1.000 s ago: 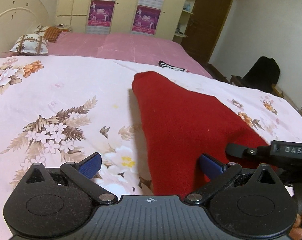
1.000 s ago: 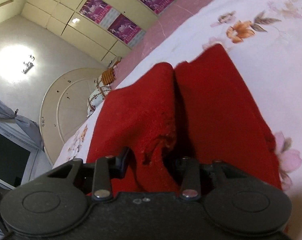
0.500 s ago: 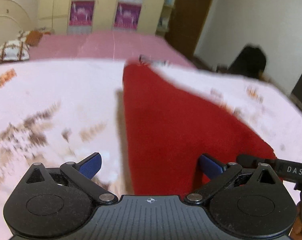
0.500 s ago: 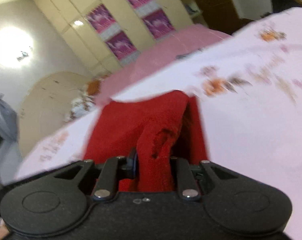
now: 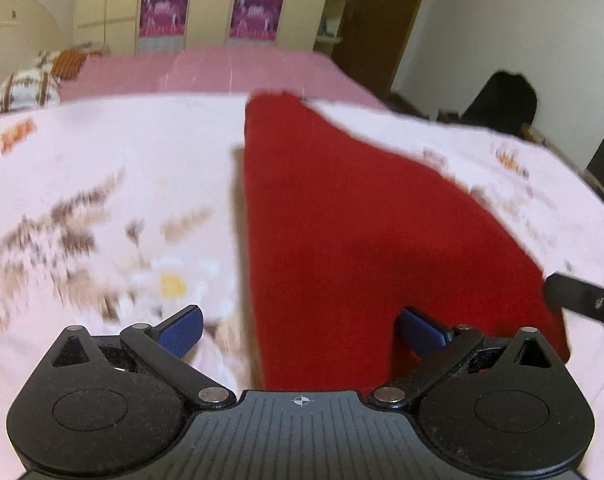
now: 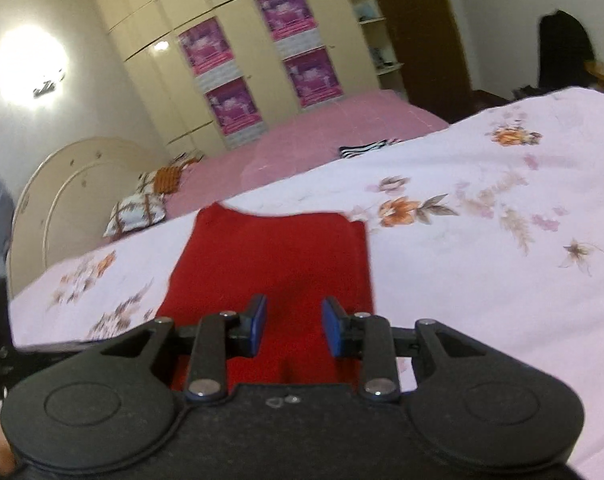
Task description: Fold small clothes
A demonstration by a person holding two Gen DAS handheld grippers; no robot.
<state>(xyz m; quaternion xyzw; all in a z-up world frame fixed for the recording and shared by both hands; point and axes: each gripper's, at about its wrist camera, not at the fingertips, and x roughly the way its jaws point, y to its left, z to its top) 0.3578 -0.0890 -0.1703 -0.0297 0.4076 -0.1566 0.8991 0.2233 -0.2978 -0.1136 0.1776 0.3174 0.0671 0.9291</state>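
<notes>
Left wrist view: the left hand-held gripper [image 5: 299, 330] gapes wide, gripping nothing — the red garment [image 5: 366, 232] lies flat on the floral bedsheet [image 5: 101, 168].

Right wrist view: the right hand-held gripper [image 6: 293, 326] is partly parted, empty, above the garment's near edge.

a home bedroom: a wide bed [image 6: 482, 240] under a floral sheet, a pink cover [image 6: 322, 136] behind it, pillows [image 6: 135, 208] by a curved cream headboard [image 6: 49, 188], tall cream wardrobes [image 6: 237, 40] with purple posters [image 6: 231, 106] on the doors, and a dark wooden door [image 6: 414, 28].
</notes>
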